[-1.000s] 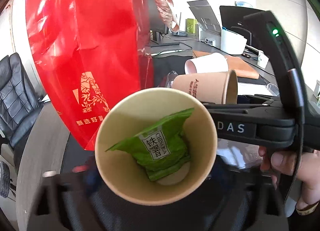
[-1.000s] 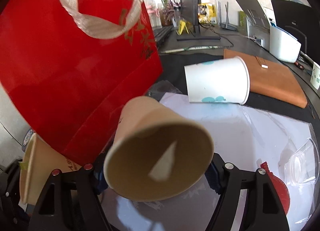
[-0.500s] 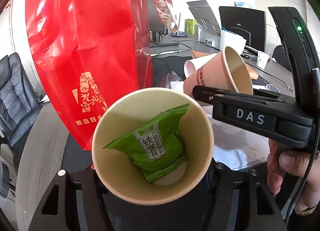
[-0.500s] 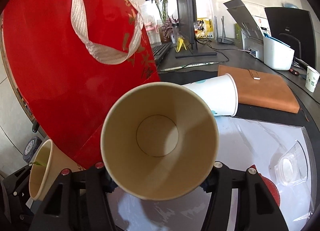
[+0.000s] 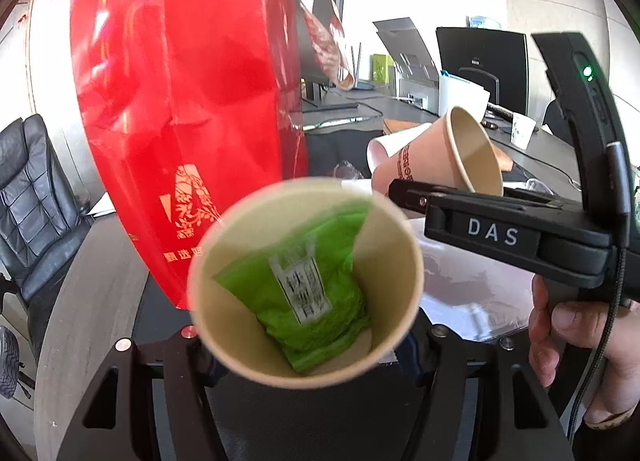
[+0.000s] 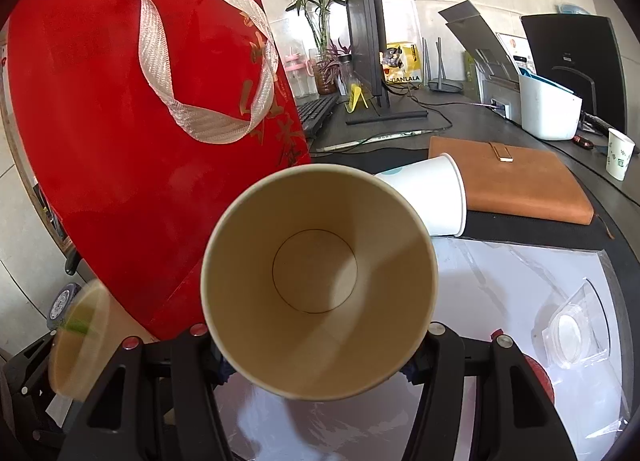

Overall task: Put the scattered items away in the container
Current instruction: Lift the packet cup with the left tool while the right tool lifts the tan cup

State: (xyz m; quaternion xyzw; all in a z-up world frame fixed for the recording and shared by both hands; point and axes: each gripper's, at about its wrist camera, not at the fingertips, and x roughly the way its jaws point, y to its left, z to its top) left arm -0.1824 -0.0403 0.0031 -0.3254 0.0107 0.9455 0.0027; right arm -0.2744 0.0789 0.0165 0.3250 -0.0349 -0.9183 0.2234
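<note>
**Office surface, a cup in each grip**

Dark office surface (image 6: pixel 520 237) carries a red gift bag (image 6: pixel 132 165) standing upright, a white paper cup (image 6: pixel 432 197) on its side beside a tan notebook (image 6: pixel 516 181), and a clear plastic sheet (image 6: pixel 500 301). Left hand-held gripper (image 5: pixel 308 345) clamps a kraft paper cup (image 5: pixel 400 261) with a green tea packet (image 5: pixel 304 285) inside, just before the bag. Right hand-held gripper (image 6: pixel 316 345) clamps an empty kraft cup (image 6: pixel 316 277), mouth toward the camera, above the sheet.
</note>
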